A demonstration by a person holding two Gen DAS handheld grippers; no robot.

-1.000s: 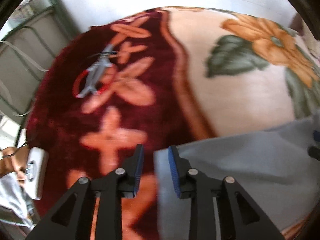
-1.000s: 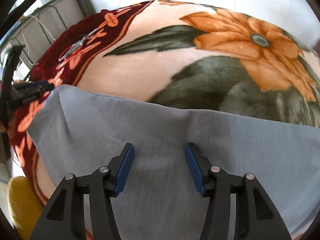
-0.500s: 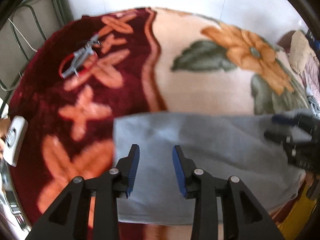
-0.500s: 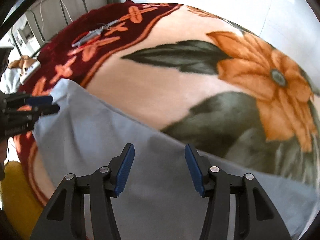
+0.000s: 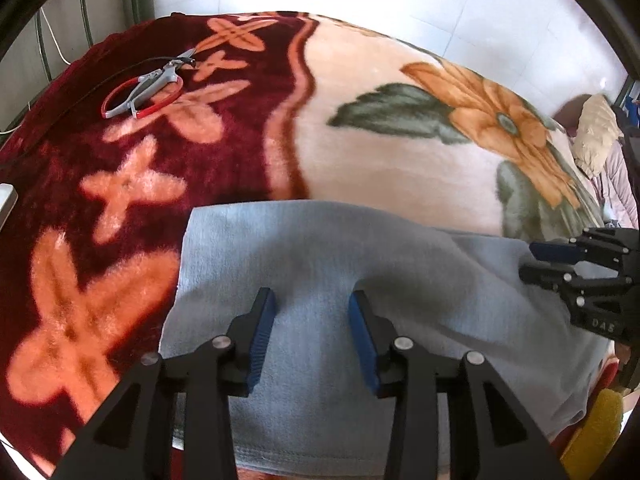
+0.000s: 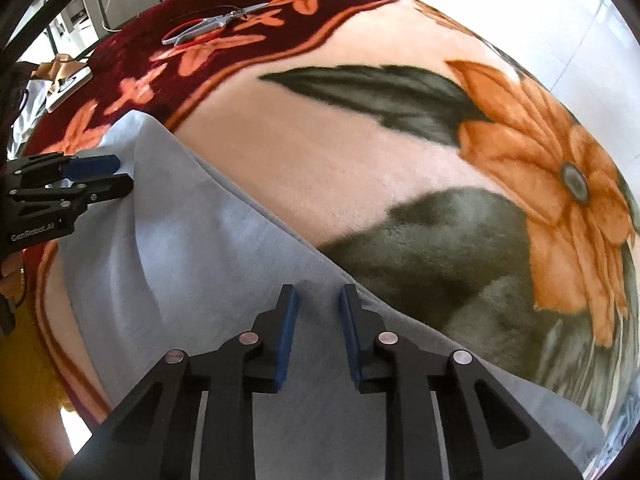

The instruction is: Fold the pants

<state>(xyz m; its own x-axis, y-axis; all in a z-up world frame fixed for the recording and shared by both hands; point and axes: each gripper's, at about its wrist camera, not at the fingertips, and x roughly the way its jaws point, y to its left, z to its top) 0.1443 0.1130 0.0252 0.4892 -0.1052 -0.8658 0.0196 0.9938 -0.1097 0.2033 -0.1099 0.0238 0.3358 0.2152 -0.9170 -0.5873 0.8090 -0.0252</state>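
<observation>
Light grey-blue pants (image 5: 320, 248) lie flat on a floral blanket (image 5: 400, 168), near its front edge. My left gripper (image 5: 313, 320) hovers over the pants' left end; its jaws are opening and only flat cloth lies beneath, nothing pinched. From the right wrist view it (image 6: 120, 178) sits at the pants' (image 6: 180, 220) left edge. My right gripper (image 6: 318, 320) points down at the pants' far edge. Its jaws are closing, with a gap left between the blue pads and cloth under them. It (image 5: 528, 258) shows at the pants' right end in the left wrist view.
Red-handled scissors (image 5: 148, 88) lie on the blanket's dark red border (image 5: 140, 160), far left; they (image 6: 212, 24) show in the right wrist view too. A white device (image 6: 68, 84) sits at the left edge. Something yellow (image 5: 592, 432) lies below the front edge. A cream cushion (image 5: 596, 136) sits far right.
The left gripper moved right from the red border to over the pants, and its jaws widened. The right gripper's jaws narrowed sharply, and its view rolled along the pants' far edge.
</observation>
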